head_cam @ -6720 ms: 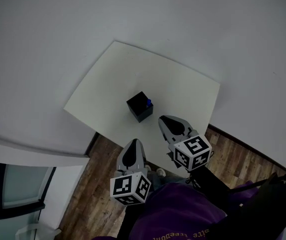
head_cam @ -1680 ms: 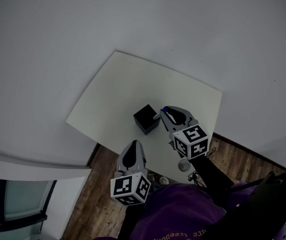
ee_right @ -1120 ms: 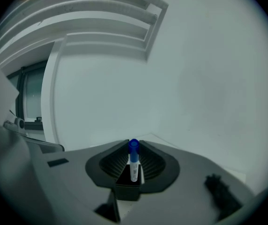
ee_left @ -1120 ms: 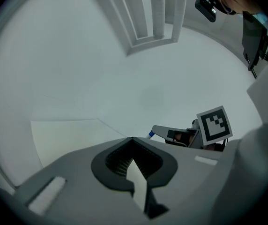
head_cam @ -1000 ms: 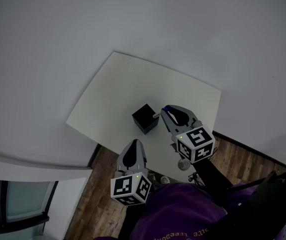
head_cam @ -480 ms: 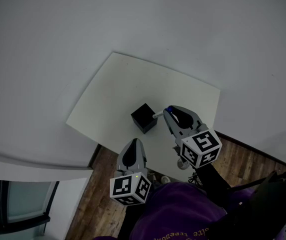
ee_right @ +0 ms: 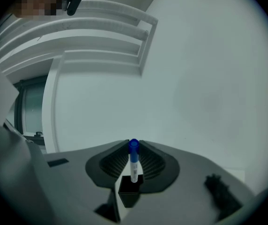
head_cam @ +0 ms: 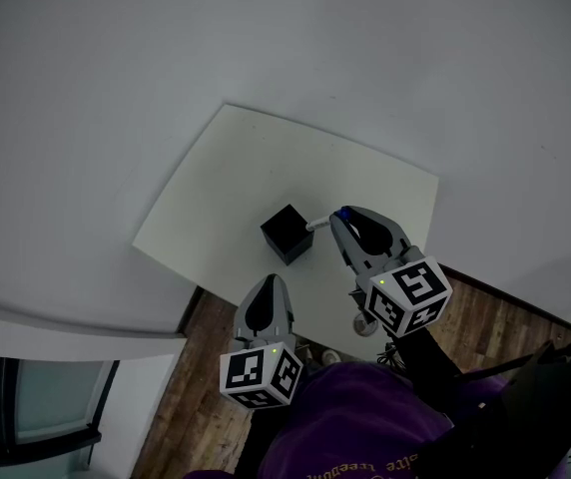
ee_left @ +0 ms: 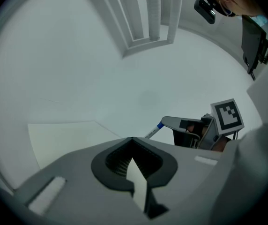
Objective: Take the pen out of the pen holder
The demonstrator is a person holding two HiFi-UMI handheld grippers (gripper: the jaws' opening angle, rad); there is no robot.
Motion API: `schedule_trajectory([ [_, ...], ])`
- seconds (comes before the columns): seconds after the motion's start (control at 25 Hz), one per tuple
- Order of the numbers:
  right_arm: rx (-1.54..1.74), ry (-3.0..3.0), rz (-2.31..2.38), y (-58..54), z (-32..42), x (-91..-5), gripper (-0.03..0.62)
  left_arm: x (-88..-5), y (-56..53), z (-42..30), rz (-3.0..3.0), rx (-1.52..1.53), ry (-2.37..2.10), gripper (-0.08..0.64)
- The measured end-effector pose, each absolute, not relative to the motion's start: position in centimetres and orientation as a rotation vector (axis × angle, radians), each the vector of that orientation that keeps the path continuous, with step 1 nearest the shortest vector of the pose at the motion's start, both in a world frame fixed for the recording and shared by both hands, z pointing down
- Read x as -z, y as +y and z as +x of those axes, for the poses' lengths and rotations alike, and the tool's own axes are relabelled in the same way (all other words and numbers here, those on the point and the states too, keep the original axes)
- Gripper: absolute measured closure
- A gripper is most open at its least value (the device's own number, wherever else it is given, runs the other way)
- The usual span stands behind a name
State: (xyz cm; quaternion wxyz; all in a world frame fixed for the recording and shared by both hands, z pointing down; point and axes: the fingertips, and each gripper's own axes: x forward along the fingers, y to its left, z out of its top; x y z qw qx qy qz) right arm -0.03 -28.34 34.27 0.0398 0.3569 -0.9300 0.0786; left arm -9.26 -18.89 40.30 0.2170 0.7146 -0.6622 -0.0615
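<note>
Right gripper view: right gripper (ee_right: 133,147) pinches white, blue-capped pen (ee_right: 134,167); left gripper (ee_left: 132,141) pressed together.

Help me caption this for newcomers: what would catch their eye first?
First, the right gripper, clamped on a blue-capped pen that slants down toward the black pen holder at the middle of the white table. Next, the left gripper, shut and empty, at the table's near edge.

One pen (head_cam: 317,225), one holder (head_cam: 286,234), two grippers (head_cam: 271,281) (head_cam: 341,216)
</note>
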Motion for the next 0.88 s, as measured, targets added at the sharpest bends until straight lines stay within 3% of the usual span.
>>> schedule_trajectory([
  [0.88, -0.243, -2.868, 1.086, -27.79, 0.04, -33.72, 0.52, -39.83, -18.21, -9.27, 1.98, 0.171, -1.854, 0.555],
])
